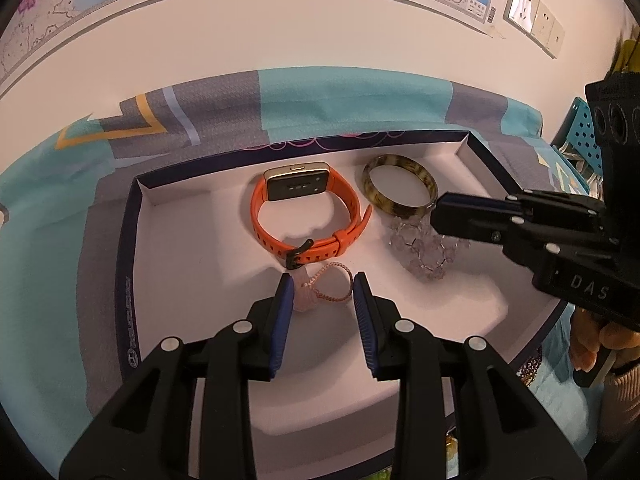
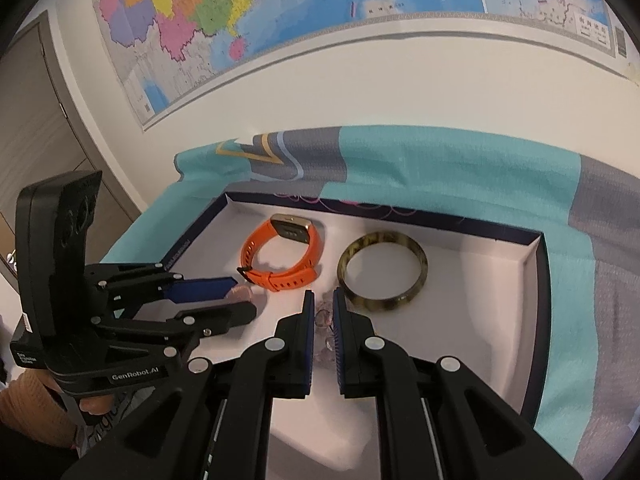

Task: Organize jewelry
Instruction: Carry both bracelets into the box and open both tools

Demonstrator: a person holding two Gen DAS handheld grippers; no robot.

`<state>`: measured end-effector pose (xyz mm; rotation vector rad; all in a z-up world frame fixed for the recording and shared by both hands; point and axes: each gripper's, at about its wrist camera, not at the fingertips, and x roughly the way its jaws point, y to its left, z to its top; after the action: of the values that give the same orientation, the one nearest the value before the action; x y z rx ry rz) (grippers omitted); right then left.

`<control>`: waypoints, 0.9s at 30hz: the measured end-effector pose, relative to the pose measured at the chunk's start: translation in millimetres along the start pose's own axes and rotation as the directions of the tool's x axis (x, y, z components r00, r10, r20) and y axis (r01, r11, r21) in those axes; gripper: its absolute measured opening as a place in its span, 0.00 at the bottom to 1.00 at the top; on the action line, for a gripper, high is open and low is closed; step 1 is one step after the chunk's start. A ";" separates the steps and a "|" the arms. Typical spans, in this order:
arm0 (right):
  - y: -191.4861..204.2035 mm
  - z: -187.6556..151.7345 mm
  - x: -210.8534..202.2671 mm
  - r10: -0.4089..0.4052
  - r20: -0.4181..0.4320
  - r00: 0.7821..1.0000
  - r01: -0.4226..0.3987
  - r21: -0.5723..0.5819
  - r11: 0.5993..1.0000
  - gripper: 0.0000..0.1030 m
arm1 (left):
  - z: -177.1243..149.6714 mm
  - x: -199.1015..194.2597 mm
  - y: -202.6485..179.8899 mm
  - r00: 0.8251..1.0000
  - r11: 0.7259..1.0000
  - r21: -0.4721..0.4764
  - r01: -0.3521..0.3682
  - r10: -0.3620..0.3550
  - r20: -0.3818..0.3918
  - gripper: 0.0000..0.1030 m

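Note:
A white-lined box [image 1: 168,248] holds an orange watch [image 1: 308,216], a mottled bangle [image 1: 400,190], a clear bead bracelet [image 1: 424,246] and a thin rose-gold chain bracelet [image 1: 330,286]. My left gripper [image 1: 323,286] is open, its pads on either side of the chain bracelet. My right gripper [image 2: 321,312] is narrowly closed around the clear bead bracelet [image 2: 324,318], low in the box just in front of the bangle [image 2: 382,276]. The watch [image 2: 282,258] lies to the left in the right wrist view. The left gripper also shows in the right wrist view [image 2: 236,300].
The box sits on a teal and grey patterned cloth [image 1: 340,100]. A map [image 2: 280,12] hangs on the wall behind. A teal perforated basket [image 1: 580,136] stands at the right. More jewelry [image 1: 530,366] lies outside the box's right edge.

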<state>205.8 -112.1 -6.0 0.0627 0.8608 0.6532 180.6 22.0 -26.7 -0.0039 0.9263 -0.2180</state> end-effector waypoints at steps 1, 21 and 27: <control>-0.3 -0.6 0.9 -0.007 -0.006 1.000 0.007 0.001 1.000 0.09 | 0.3 -0.1 -0.4 1.000 1.000 0.000 -0.003 0.003 0.001 0.31; 19.1 -33.2 -66.2 -0.019 0.075 0.997 0.023 -0.052 0.998 0.35 | -23.7 -71.0 -0.5 0.986 0.999 -0.006 -0.054 0.054 0.159 0.57; 28.9 -62.5 -89.0 -0.011 0.064 0.998 0.016 -0.078 0.997 0.35 | -52.5 -96.0 -6.5 0.980 0.999 0.013 -0.050 0.047 0.192 0.58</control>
<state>104.1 -151.1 22.3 0.0068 0.7724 0.6687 82.1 38.5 18.3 0.0141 0.7312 -0.1776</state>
